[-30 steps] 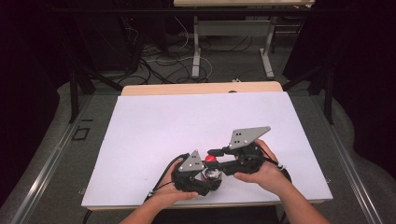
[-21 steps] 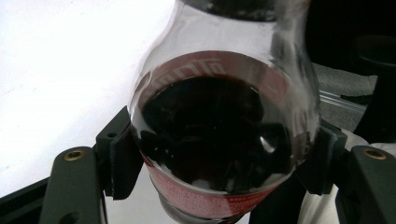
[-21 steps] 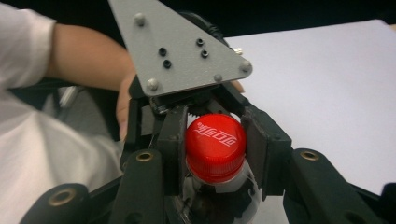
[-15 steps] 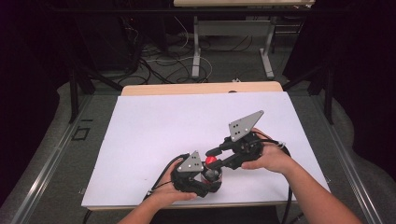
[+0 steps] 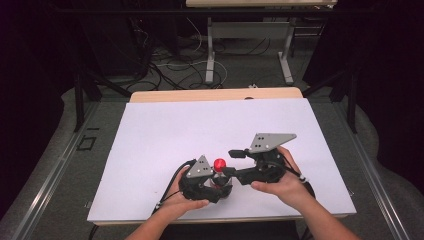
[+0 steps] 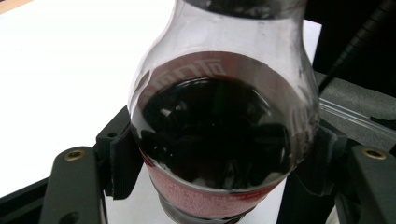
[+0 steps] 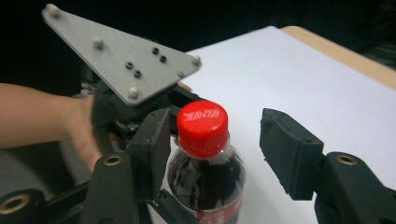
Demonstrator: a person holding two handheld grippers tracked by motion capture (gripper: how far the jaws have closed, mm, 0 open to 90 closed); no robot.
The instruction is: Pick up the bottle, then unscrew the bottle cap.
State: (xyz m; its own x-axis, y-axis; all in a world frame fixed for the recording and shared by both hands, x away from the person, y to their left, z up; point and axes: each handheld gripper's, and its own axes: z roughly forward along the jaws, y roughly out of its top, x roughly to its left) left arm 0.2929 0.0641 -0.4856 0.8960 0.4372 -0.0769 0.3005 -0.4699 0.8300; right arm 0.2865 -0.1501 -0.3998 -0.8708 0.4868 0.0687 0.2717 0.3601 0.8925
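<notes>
A small cola bottle (image 5: pixel 219 164) with a red cap (image 7: pixel 203 127) and dark drink (image 6: pixel 215 130) stands near the front edge of the white tabletop (image 5: pixel 200 125). My left gripper (image 6: pixel 223 158) is shut on the bottle's body, a pad pressing each side. From the right, my right gripper (image 7: pixel 219 144) reaches in level with the cap. Its jaws have just been opening. The cap sits between them, close to the left pad (image 7: pixel 154 140), with a clear gap to the right pad (image 7: pixel 287 151). In the high view the left gripper (image 5: pixel 220 186) and right gripper (image 5: pixel 230 162) meet at the bottle.
A wooden strip (image 5: pixel 215 95) borders the table's far edge. Beyond it are table legs and cables (image 5: pixel 200 60) on the floor. The person's hands (image 5: pixel 280 187) rest at the front of the table.
The right gripper's jaws have spread away from the red cap. Its grey plate tilted up half a second ago and now lies flatter. The left gripper and the bottle have stayed put.
</notes>
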